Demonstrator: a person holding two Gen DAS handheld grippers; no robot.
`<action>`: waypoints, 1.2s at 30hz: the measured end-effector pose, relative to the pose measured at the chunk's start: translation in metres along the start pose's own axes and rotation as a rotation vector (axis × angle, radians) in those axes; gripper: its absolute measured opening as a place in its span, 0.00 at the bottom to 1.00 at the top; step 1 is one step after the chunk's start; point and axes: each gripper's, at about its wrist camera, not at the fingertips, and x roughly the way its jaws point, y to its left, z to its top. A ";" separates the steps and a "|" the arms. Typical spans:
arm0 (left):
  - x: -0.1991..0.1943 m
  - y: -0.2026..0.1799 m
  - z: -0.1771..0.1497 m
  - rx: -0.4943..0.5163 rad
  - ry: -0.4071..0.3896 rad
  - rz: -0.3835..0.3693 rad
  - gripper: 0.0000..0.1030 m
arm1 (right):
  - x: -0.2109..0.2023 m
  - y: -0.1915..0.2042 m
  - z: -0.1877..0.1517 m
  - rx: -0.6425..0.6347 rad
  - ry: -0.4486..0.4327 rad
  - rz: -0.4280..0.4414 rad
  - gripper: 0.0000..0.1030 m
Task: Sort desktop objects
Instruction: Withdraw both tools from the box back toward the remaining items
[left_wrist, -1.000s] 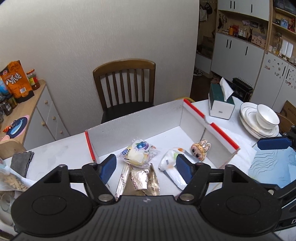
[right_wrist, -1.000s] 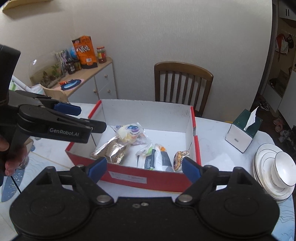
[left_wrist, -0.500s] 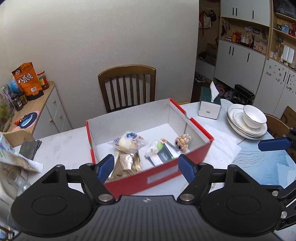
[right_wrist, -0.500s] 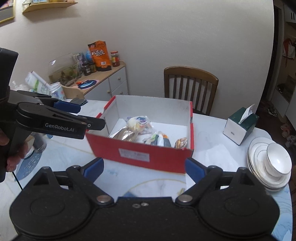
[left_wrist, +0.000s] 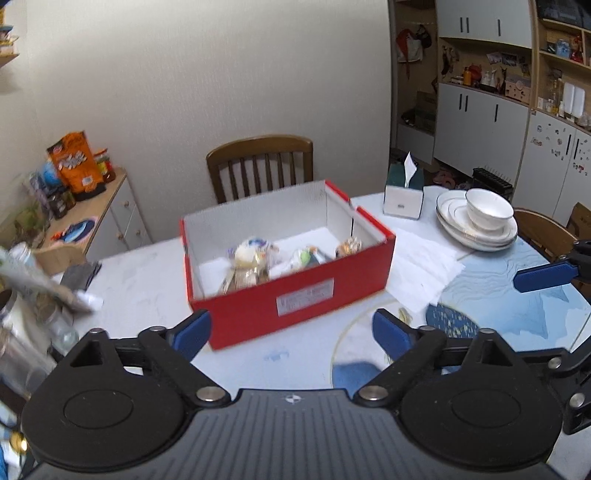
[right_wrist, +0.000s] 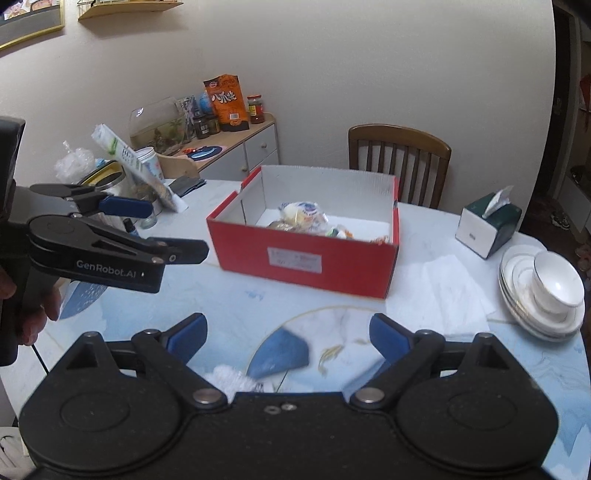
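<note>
On the marbled table (right_wrist: 258, 299), near its middle, red box (right_wrist: 306, 258) holding snack packets (right_wrist: 301, 214). Nearer the camera, left tongs (left_wrist: 291, 332) opening wide, nothing between them; right tongs (right_wrist: 288, 334) spread open, empty. Beside the box, tissue box (right_wrist: 487, 229) and stacked dishes (right_wrist: 543, 295).

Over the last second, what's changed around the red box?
Both grippers backed away from the red box, so it looks farther off in both views. The left gripper has its jaws opening, nothing between them; the right gripper is open and empty. The snack packets stayed inside the box, untouched.
</note>
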 end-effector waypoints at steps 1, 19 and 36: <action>-0.002 -0.002 -0.006 -0.008 0.002 -0.001 1.00 | -0.003 0.001 -0.005 0.004 0.000 0.002 0.92; -0.019 -0.030 -0.090 -0.097 0.113 0.011 1.00 | -0.023 0.036 -0.090 0.017 0.059 0.014 0.92; -0.004 -0.051 -0.130 -0.134 0.231 -0.042 1.00 | -0.006 0.063 -0.138 0.000 0.147 0.039 0.91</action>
